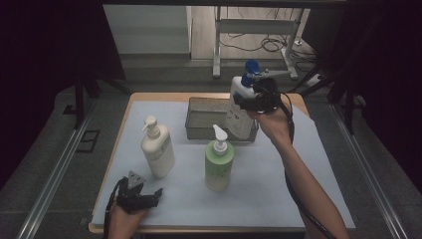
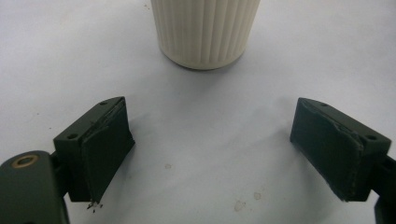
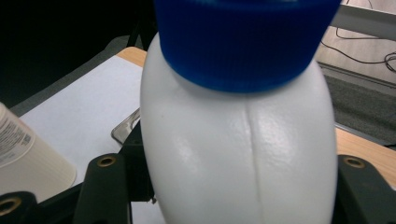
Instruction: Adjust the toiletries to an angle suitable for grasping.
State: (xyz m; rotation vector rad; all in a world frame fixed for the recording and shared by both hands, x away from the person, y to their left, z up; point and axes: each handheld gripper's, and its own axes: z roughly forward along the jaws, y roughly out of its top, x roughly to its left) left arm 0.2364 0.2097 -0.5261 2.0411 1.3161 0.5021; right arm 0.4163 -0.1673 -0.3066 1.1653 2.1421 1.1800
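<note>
I start with the wooden table [image 1: 149,97], covered by a pale blue-white sheet [image 1: 278,189], and work down in size. At its far middle sits a rectangular grey metal tray [image 1: 199,119]. In front of it stand a cream ribbed pump bottle [image 1: 158,149] at the left and a pale green pump bottle [image 1: 218,164] nearer the centre, both upright and well apart from each other.

The work in hand is the white plastic pump bottle with the blue cap [image 1: 240,107]. I have it in my right gripper [image 1: 256,99], lifted and tilted slightly, hanging over the tray's right end. In the right gripper view its white shoulder [image 3: 233,154] sits squarely between the fingers, which pinch it from both sides just below the blue collar [image 3: 243,42]. So I judge this as the carry step: the bottle is picked up and is either about to go into the tray or just out of it; I cannot tell which.

My left gripper [image 1: 142,196] rests low at the near left edge, fingers spread wide with nothing between them, pointing at the base of the cream bottle [image 2: 203,32], near but apart.

If the tray is the goal, the next move calls for lowering the bottle straight, keeping its base clear of the tray's wall, and loosening the pinch only once it stands.
</note>
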